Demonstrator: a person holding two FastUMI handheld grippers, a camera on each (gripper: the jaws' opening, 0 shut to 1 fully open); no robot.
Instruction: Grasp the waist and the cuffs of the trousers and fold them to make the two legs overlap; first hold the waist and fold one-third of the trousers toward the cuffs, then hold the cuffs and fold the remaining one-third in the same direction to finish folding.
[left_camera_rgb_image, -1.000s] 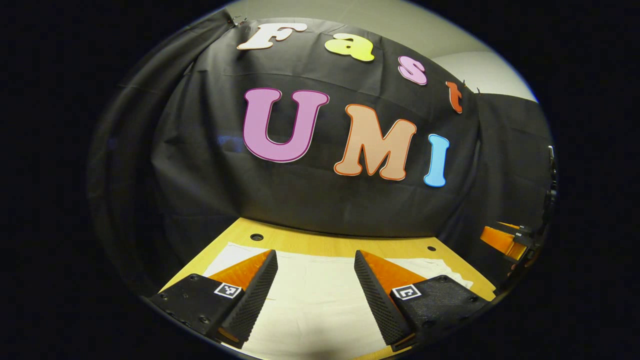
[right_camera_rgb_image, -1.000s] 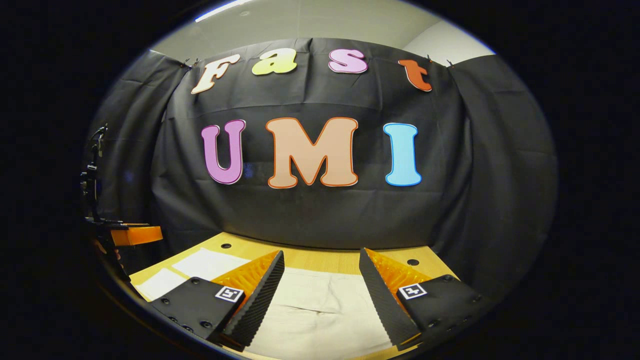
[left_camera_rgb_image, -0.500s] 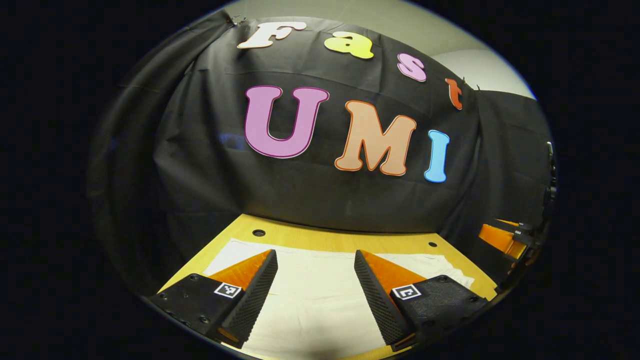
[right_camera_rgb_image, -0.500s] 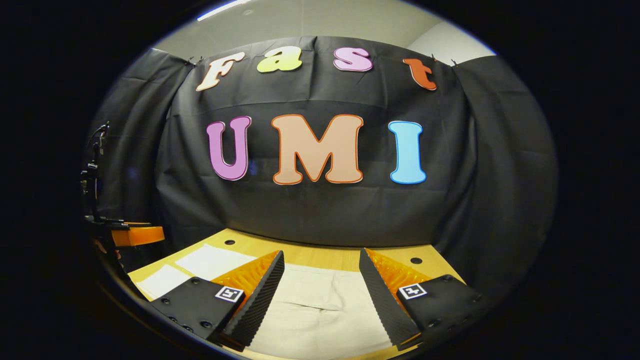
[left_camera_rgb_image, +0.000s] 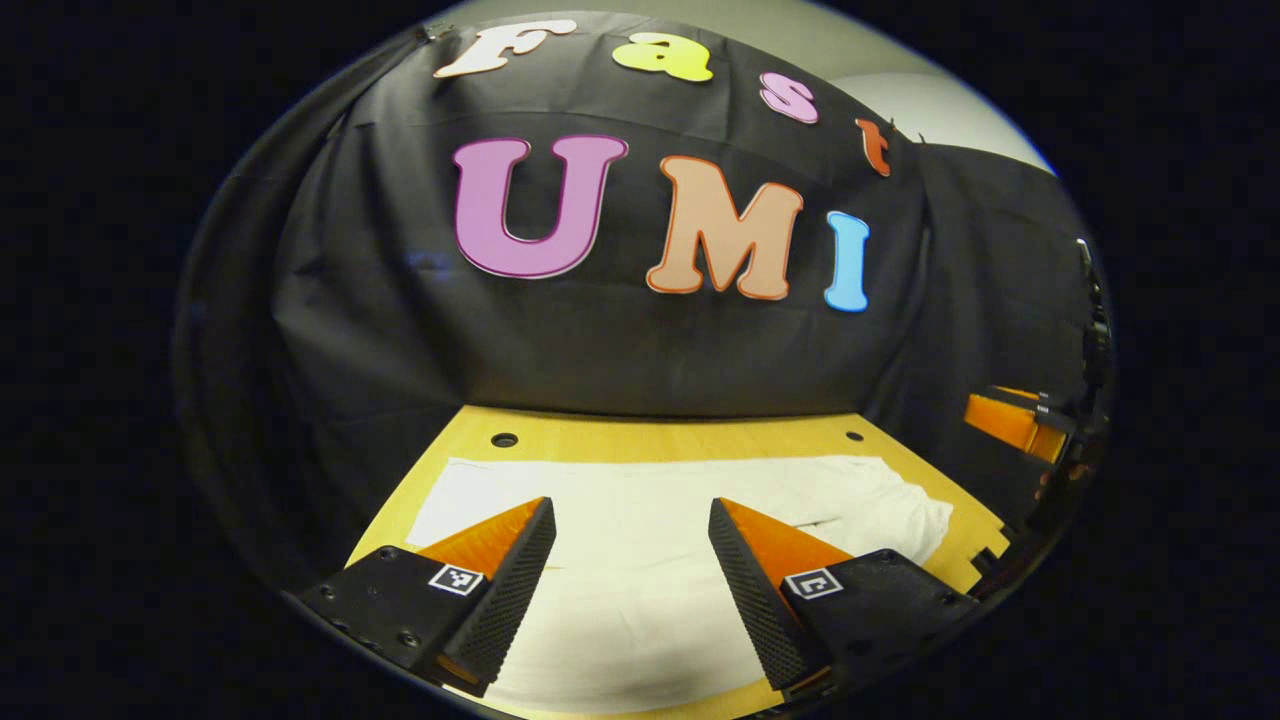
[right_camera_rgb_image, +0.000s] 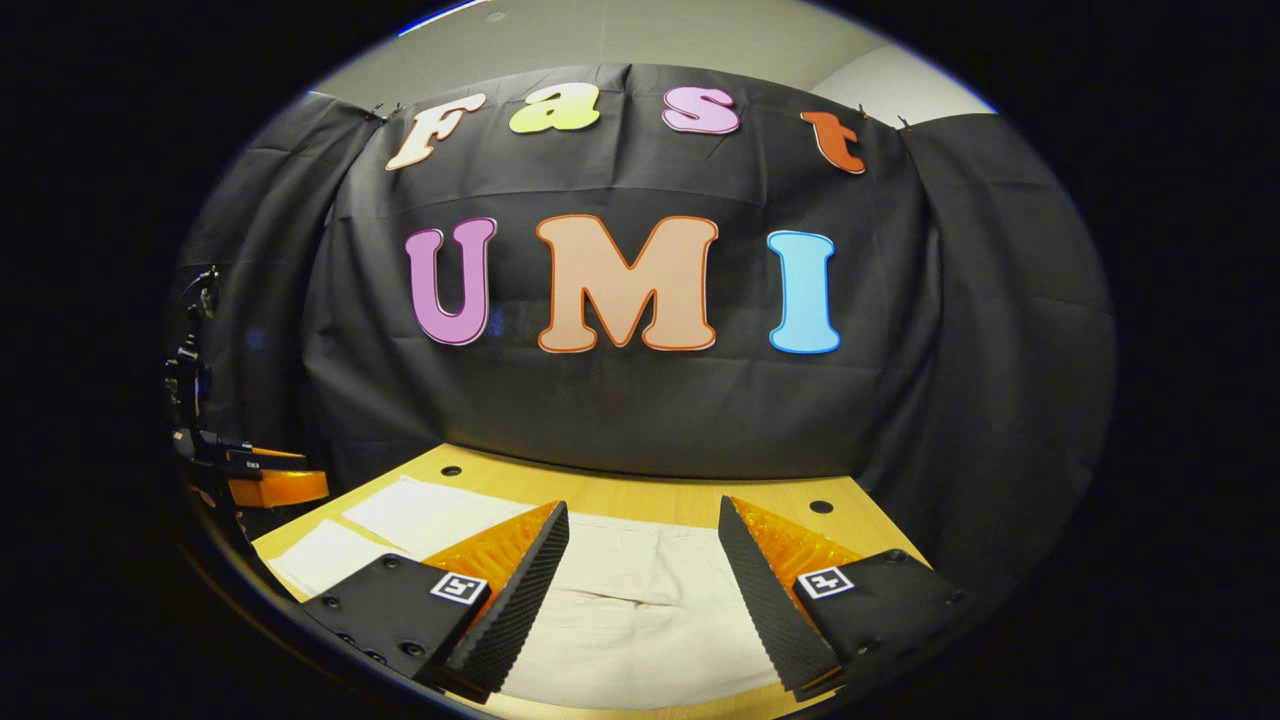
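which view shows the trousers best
The left gripper view: the white trousers stretch flat across the wooden table, nearly full length. The right gripper view gives the creased part between the right gripper fingers plus two leg strips at left.

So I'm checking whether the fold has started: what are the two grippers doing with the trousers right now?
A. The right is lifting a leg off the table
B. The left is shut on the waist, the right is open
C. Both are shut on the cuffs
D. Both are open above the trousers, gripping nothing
D: the left gripper and the right gripper both have fingers spread, with the pale trousers lying flat on the wooden table between them.
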